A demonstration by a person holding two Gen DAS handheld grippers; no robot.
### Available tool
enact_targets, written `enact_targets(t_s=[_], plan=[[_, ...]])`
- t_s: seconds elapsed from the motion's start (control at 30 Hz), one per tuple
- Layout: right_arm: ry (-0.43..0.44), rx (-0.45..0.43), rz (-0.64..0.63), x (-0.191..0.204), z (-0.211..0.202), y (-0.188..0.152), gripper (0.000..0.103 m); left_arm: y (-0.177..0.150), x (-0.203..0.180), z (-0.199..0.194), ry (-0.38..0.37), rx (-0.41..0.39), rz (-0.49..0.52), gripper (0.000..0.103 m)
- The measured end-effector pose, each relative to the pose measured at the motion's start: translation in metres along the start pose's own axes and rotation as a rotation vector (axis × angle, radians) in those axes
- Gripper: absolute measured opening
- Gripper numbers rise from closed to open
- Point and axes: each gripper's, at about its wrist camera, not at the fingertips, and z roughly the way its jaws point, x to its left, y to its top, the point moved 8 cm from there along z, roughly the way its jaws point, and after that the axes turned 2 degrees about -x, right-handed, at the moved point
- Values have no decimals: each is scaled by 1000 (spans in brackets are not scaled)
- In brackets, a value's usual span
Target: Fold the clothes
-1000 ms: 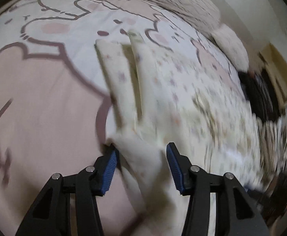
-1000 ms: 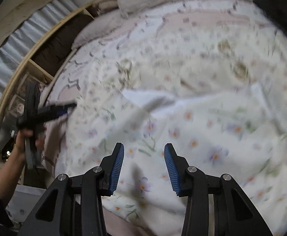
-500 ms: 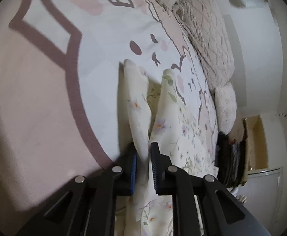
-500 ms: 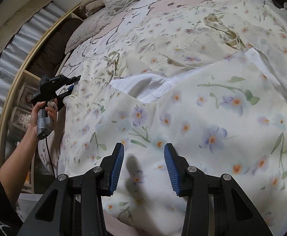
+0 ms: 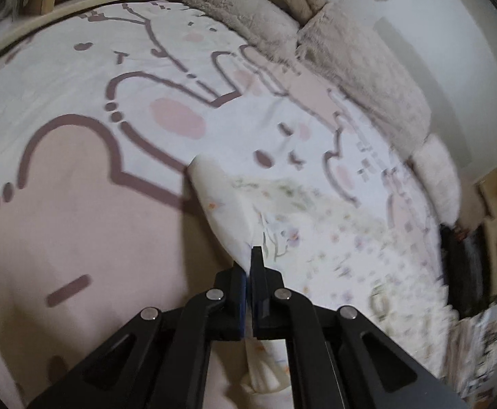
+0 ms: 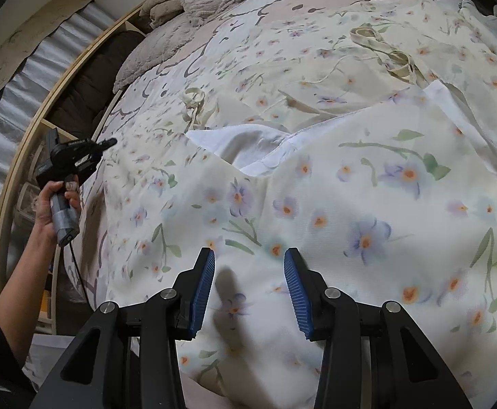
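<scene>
Floral dress [image 6: 316,177] lying lengthwise up bed [image 5: 77,221]; left gripper [image 5: 248,269] pinching its edge, right gripper [image 6: 248,286] spread open above it

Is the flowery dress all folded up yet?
Not yet. The flowery dress lies mostly spread across the bed, one edge pinched in the left gripper.
</scene>
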Motion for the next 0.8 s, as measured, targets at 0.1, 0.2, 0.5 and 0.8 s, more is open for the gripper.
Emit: enact_targets(t_s=[0.1,0.2,0.5,0.8], plan=[[-2,-11,2,2,-2,3,43,-9,7,8,44,25,19,3],[1,-110,-2,7,-36,22,43,-13,5,8,62,25,42,5],[-326,-475,240,-115,-178,72,70,-17,-45,-50,167,-109,370,30],[-493,-432,289,-177,-139,125,58,-136,-150,-71,-132,35,529,30]])
